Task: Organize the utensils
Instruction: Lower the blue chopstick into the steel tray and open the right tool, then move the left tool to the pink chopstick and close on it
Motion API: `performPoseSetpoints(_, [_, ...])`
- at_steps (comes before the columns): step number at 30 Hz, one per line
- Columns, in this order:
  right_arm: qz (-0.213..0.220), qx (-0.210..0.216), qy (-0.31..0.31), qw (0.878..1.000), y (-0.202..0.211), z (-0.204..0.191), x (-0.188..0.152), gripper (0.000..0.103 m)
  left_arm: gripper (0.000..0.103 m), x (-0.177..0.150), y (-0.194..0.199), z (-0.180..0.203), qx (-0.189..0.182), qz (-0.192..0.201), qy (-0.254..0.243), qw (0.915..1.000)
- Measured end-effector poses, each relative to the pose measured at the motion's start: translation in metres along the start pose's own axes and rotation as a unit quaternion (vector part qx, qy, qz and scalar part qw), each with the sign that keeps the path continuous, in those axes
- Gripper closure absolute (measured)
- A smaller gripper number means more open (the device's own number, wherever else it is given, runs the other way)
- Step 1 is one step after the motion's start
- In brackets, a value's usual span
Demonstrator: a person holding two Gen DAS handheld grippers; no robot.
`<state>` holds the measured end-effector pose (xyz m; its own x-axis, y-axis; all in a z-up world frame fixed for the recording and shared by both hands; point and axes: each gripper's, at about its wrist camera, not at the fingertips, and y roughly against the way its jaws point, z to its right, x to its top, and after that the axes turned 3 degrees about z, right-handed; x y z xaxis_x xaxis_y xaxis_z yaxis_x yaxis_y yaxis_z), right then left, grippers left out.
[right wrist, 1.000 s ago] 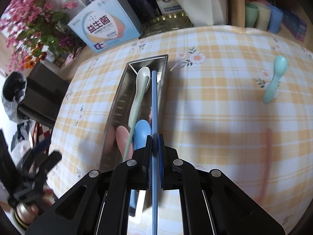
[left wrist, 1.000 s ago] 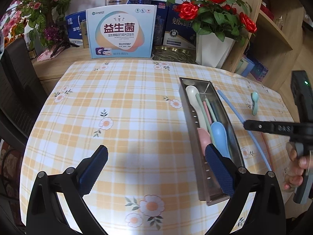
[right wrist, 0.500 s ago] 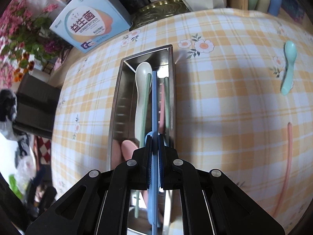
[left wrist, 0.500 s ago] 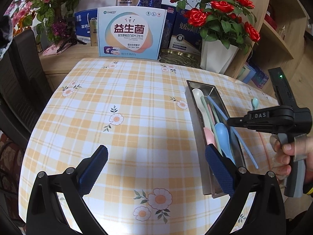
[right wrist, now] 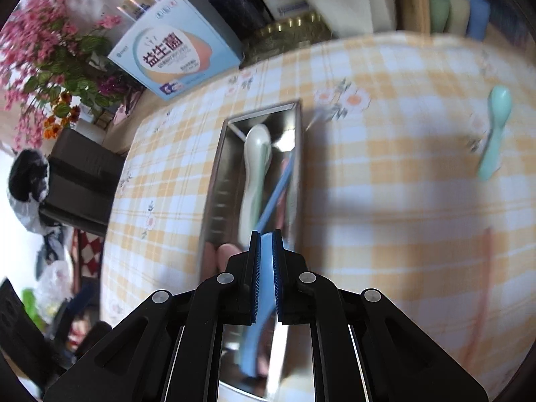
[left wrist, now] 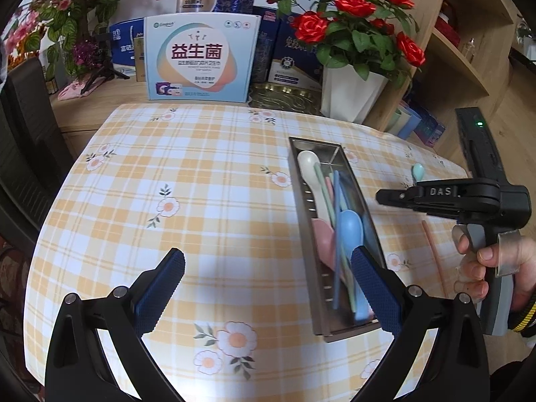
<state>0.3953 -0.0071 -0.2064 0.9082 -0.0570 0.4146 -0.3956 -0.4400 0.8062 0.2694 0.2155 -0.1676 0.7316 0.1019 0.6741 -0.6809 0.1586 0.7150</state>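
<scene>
**Blue chopstick's in the tray, two stragglers left**

Left cam: the left gripper (left wrist: 268, 261) hangs wide open and empty over the cloth, by the near end of the steel tray (left wrist: 303, 221). The blue chopstick (left wrist: 336, 234) lies blurred among the spoons inside. A teal spoon (left wrist: 417, 171) sits out on the table.

Right cam: the right gripper (right wrist: 266, 234) has just been cracking open to a narrow slit, and the blue stick shows through the gap, seemingly let go. The pink chopstick (right wrist: 482, 284) lies flat on the cloth. I'd guess it's light, stiff, slick plastic, so pinch it mid-shaft.
</scene>
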Motion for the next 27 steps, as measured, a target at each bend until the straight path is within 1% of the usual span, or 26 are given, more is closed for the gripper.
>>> performPoseSetpoints(6, [0.052,-0.030,0.055,0.997,0.037,0.028,-0.012,0.095,0.006,0.000,-0.002,0.025,-0.005,-0.006,-0.002,1.0000])
performPoseSetpoints(11, [0.090,-0.030,0.067,0.993,0.067,0.066,-0.032,0.095,0.006,-0.003,-0.007,0.054,-0.002,-0.004,-0.014,0.9999])
performPoseSetpoints(18, [0.127,-0.048,0.098,0.986,0.098,0.119,-0.060,0.095,0.007,-0.006,-0.019,0.099,-0.005,-0.010,-0.022,0.9997])
performPoseSetpoints(21, [0.141,-0.046,0.094,0.984,0.108,0.142,-0.069,0.095,0.015,-0.006,-0.023,0.122,-0.009,-0.009,-0.029,0.9995])
performPoseSetpoints(27, [0.151,-0.060,0.094,0.982,0.115,0.184,-0.084,0.095,0.021,-0.012,-0.044,0.170,-0.026,-0.034,-0.040,0.9983])
